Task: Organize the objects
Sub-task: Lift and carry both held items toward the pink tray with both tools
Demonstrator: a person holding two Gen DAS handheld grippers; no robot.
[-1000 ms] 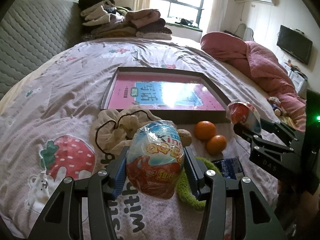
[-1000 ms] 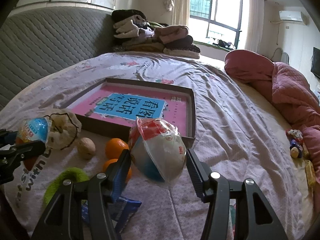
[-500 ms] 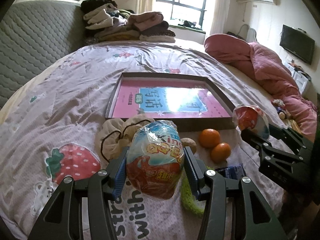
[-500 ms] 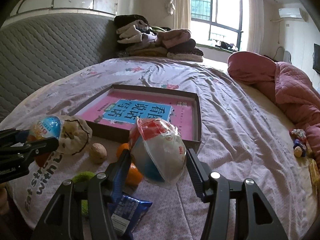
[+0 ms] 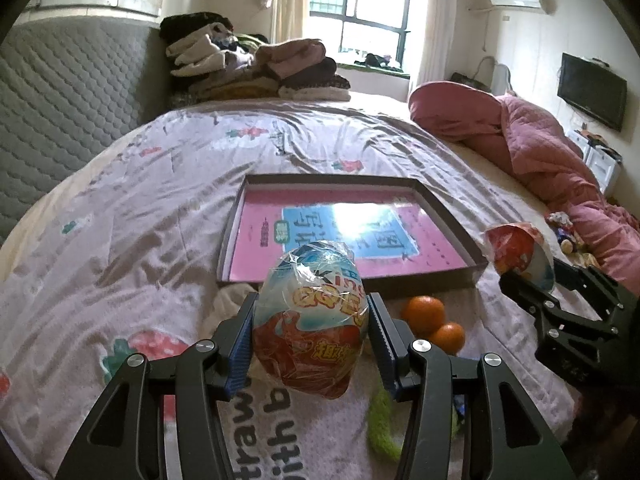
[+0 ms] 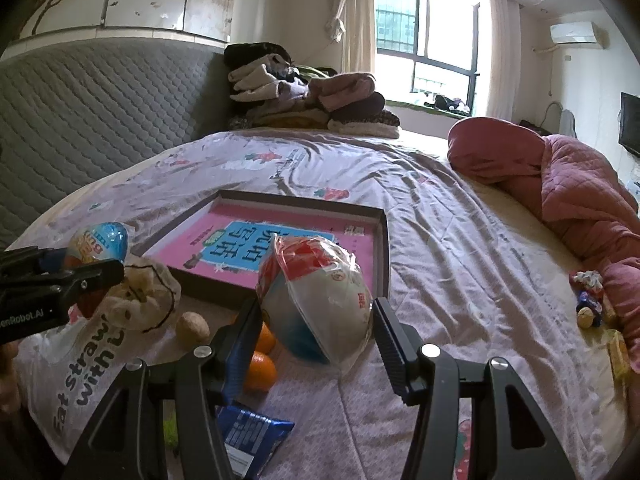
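Crinkly plastic bulges as the left gripper (image 5: 311,336) clamps one egg (image 5: 310,320) and the right gripper (image 6: 316,332) another (image 6: 316,300) — both aimed at the tray (image 5: 448,216) at twelve o'clock.

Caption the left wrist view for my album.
Left gripper holds a wrapped egg above the bed, tray ahead.

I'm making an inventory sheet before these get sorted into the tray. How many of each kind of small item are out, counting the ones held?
Wrapped toy eggs: 2
Oranges: 2
Walnut: 1
Drawstring pouch: 1
Blue snack packet: 1
Green fuzzy item: 1
Total: 8
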